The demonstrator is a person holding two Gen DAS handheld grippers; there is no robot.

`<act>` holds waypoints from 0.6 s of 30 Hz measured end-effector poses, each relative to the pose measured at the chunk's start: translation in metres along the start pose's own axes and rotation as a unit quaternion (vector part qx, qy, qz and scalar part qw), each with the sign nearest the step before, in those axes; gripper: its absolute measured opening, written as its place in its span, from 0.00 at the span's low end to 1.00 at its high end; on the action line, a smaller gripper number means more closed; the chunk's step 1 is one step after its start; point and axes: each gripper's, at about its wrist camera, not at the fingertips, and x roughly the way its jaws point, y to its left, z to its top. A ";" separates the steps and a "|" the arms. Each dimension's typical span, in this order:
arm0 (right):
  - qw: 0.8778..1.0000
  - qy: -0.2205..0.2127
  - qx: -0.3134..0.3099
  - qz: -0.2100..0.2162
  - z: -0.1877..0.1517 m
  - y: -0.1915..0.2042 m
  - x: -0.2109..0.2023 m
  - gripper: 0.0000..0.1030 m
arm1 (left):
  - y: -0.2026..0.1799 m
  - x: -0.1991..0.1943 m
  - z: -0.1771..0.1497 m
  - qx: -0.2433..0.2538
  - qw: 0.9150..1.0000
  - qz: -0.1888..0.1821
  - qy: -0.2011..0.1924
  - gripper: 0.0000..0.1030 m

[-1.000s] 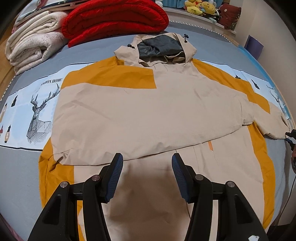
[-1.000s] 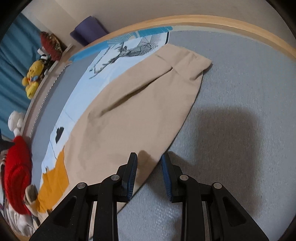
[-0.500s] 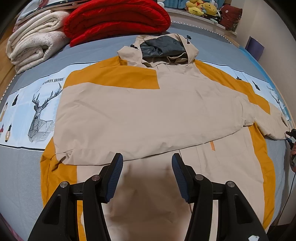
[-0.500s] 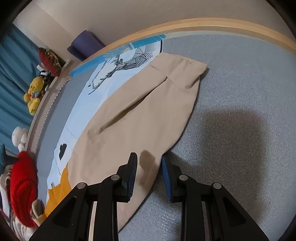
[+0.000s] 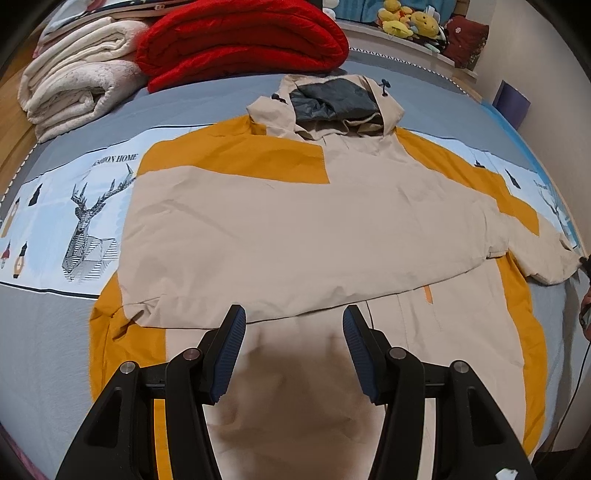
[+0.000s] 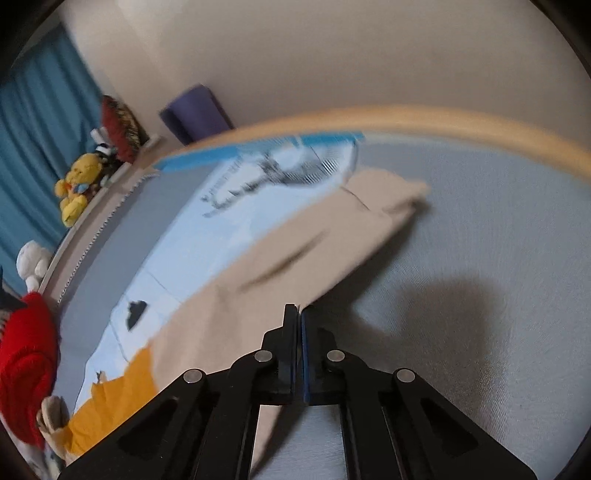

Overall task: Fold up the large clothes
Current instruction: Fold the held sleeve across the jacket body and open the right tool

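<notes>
Since half a second earlier the right gripper (image 6: 298, 314) had closed: its jaws, then spread astride the sleeve's edge, were pressed together on the near edge of the beige sleeve (image 6: 295, 258), which now rose off the grey bedspread (image 6: 480, 229) in a blurred right wrist view. The left gripper (image 5: 293, 343) had barely shifted; its jaws stood spread and empty above the hem. The large beige and mustard-yellow hooded jacket (image 5: 295, 221) lay flat on the bed, hood (image 5: 332, 99) toward 12 o'clock, one sleeve folded across the chest and the other stretching to 3 o'clock. A rolled red quilt (image 5: 240, 33) and a folded cream blanket (image 5: 77, 88) sat at 11 o'clock, yellow plush toys (image 5: 406, 22) at 1 o'clock.
</notes>
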 end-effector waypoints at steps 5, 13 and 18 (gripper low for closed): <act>0.996 -0.044 -0.066 0.049 -0.004 0.071 -0.050 0.02 | 0.009 -0.009 0.002 -0.013 1.000 -0.002 -0.009 0.50; 0.938 -0.042 -0.264 0.219 -0.096 0.230 -0.153 0.02 | 0.028 -0.029 0.006 -0.038 0.999 -0.007 -0.024 0.50; 0.860 0.060 -0.367 0.349 -0.206 0.304 -0.204 0.02 | 0.036 -0.041 0.007 -0.051 0.998 -0.015 -0.033 0.50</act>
